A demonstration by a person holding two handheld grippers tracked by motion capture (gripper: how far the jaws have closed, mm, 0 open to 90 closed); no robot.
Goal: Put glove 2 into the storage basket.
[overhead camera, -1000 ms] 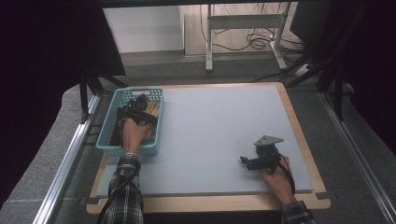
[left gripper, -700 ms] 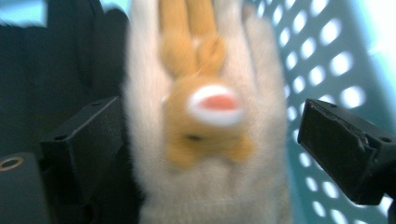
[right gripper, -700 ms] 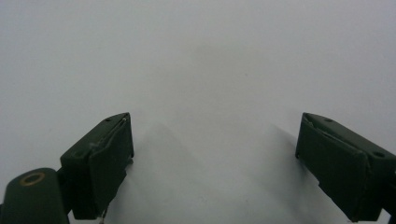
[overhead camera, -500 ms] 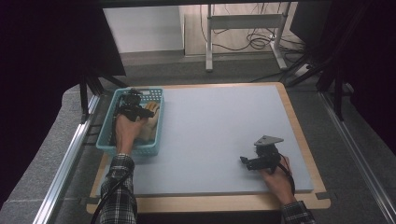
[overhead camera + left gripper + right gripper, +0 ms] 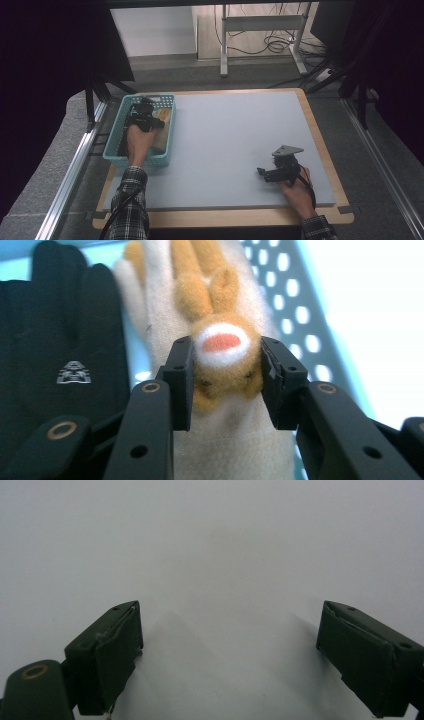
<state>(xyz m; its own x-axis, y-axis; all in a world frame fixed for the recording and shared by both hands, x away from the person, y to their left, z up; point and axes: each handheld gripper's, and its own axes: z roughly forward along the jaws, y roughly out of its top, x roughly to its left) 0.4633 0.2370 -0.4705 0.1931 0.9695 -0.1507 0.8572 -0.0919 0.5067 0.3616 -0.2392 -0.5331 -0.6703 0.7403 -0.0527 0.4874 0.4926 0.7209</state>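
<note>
Black glove (image 5: 60, 355): cut off by left and bottom edges, left gripper view.
Cream glove (image 5: 220, 440) cuff: below bottom edge.
Basket (image 5: 114, 145) contents: mostly hidden under hand, high view.

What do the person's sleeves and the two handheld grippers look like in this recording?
Both forearms wear plaid sleeves in dark and light checks. The left gripper is black, with blocky jaws on arms that carry brass-coloured rivets and small holes. The right gripper has the same dark jaws; in the high view it carries a grey three-cornered plate on top, with thin wires by the hand.
</note>
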